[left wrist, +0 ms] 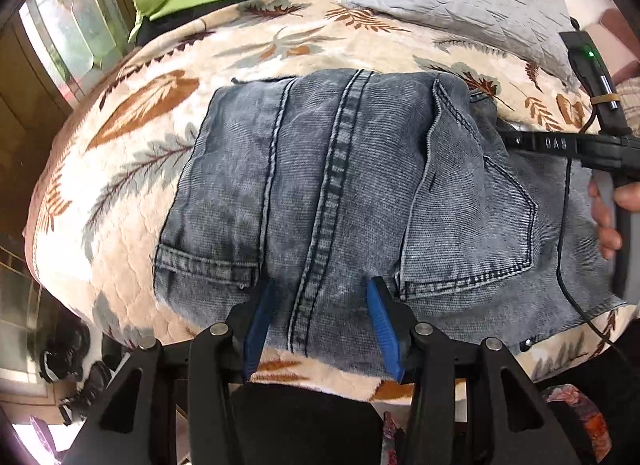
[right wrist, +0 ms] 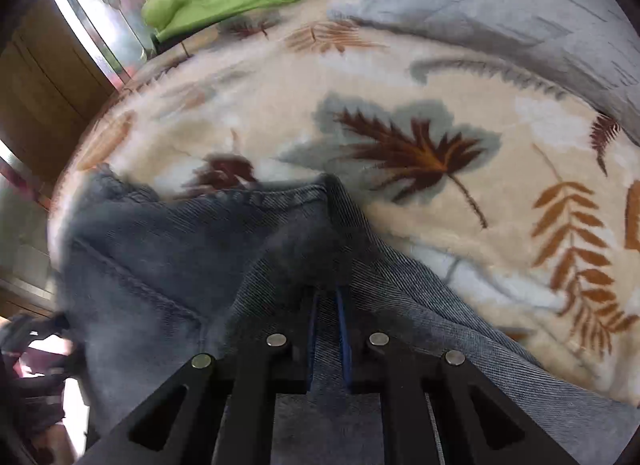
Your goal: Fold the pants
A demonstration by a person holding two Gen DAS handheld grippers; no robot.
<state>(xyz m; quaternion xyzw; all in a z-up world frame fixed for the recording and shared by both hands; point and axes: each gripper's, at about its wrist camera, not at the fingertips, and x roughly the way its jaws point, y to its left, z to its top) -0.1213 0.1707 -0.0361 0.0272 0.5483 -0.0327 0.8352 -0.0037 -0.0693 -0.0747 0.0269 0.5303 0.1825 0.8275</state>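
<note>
Mid-fold: my right tool (right wrist: pixel 328 305) apparently pinches the pants (left wrist: pixel 320 193), left tool (left wrist: pixel 320 305) spread wide; next, carry over.

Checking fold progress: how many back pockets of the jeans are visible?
2. One back pocket right of the center seam; a second pocket's opening edge at the near-left corner. Others may be hidden under folds.

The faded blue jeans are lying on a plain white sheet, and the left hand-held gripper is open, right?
Not quite. The faded blue denim jeans lie on a cream leaf-patterned blanket, not a plain white sheet. The left wrist view shows it. The left hand-held gripper is indeed open.
</note>
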